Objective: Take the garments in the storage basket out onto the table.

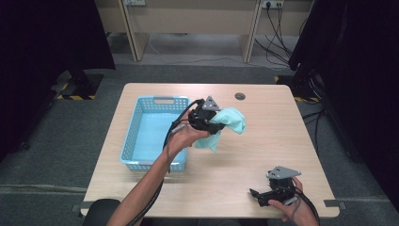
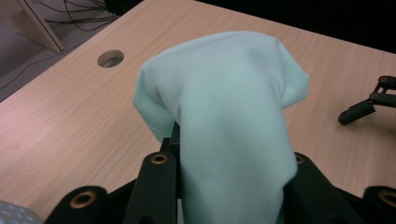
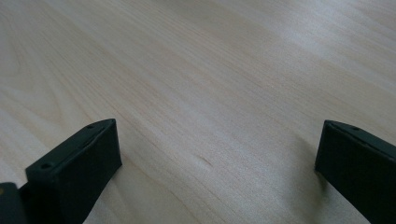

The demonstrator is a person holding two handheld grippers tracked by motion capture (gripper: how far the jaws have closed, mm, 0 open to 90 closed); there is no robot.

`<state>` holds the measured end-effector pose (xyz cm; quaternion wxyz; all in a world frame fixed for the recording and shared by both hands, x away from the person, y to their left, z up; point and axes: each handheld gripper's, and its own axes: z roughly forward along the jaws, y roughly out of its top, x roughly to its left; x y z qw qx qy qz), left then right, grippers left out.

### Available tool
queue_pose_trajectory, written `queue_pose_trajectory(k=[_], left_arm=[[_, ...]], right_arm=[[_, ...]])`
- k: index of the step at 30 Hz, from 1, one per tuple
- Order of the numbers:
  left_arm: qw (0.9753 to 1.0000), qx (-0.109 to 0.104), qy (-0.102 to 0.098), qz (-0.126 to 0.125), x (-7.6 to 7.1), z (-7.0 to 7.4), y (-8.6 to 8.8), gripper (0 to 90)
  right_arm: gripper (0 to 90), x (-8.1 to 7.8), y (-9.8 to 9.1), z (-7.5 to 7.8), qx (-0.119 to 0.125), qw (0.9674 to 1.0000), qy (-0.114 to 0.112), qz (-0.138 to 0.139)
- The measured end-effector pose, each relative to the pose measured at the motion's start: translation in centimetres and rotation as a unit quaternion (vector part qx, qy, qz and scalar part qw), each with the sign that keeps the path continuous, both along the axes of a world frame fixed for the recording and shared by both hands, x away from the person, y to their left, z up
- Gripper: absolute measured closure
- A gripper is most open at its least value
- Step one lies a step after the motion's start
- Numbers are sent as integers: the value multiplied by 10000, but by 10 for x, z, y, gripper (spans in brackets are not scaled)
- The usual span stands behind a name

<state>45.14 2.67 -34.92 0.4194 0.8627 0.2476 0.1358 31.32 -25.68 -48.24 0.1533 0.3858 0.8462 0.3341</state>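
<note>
A pale mint-green cloth (image 1: 229, 123) hangs bunched from my left gripper (image 1: 217, 123), which is shut on it above the table, just right of the blue basket (image 1: 141, 104). In the left gripper view the cloth (image 2: 224, 116) drapes over both jaws and hides their tips. My right gripper (image 1: 256, 197) rests low near the table's front right edge, open with nothing between its jaws. The right gripper view has its two black fingers (image 3: 74, 163) wide apart over bare wood, and the gripper (image 3: 215, 163) itself is empty.
The light-blue plastic basket sits on the left half of the wooden table (image 1: 263, 150) and looks empty. A round cable hole (image 1: 240, 96) lies near the far edge. Black curtains stand at both sides, and desk legs and cables at the back.
</note>
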Motion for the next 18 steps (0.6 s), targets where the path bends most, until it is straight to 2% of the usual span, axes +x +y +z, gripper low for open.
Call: queue_pose_trajectory(k=[5, 8, 18], left_arm=[[9999, 105, 91, -24, 4, -9, -10, 695], [9995, 320, 39, 38, 6, -13, -16, 689], [9981, 521, 318, 83, 17, -37, -30, 689]], right_arm=[[3, 0, 0, 0, 5, 10000, 7, -2], [3, 0, 0, 0, 3, 10000, 9, 2], [3, -1, 0, 0, 7, 10000, 20, 2]])
